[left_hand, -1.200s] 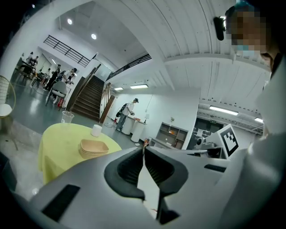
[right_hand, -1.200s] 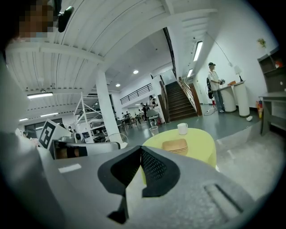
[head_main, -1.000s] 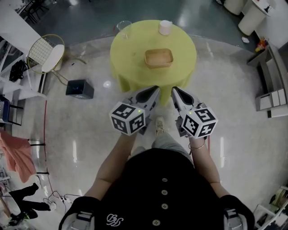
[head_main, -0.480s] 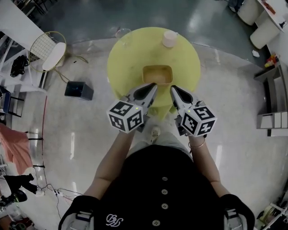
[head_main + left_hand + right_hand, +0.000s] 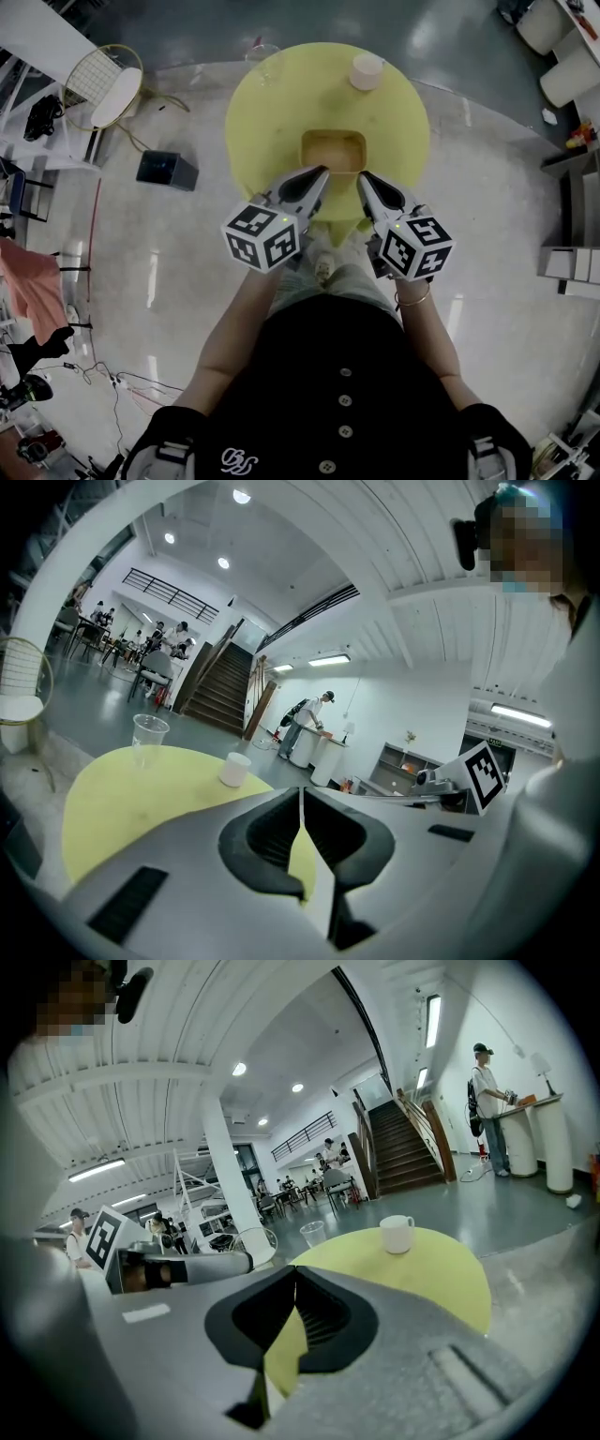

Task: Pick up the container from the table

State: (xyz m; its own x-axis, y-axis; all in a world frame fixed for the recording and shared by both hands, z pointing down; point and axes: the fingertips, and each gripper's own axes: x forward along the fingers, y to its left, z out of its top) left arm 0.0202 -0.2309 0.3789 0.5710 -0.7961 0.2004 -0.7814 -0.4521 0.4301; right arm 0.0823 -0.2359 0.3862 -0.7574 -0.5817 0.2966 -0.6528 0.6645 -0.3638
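Note:
A shallow tan rectangular container (image 5: 333, 151) sits near the front of the round yellow table (image 5: 272, 122). In the head view my left gripper (image 5: 322, 172) points at the container's near left corner, and my right gripper (image 5: 364, 178) at its near right corner. Both are shut and empty, hovering over the table's near edge. I cannot tell whether either touches the container. In the left gripper view the jaws (image 5: 301, 791) meet in a closed line. The right gripper (image 5: 296, 1272) looks the same in its own view. Both gripper bodies hide the container there.
A white cup (image 5: 367, 70) and a clear plastic cup (image 5: 262, 54) stand at the table's far edge. On the floor to the left are a black box (image 5: 167, 170) and a wire chair (image 5: 103, 89). Grey shelves (image 5: 574, 262) stand at the right.
Both grippers have moved forward from in front of the table to over its near edge, close to the container. Their jaws stayed shut.

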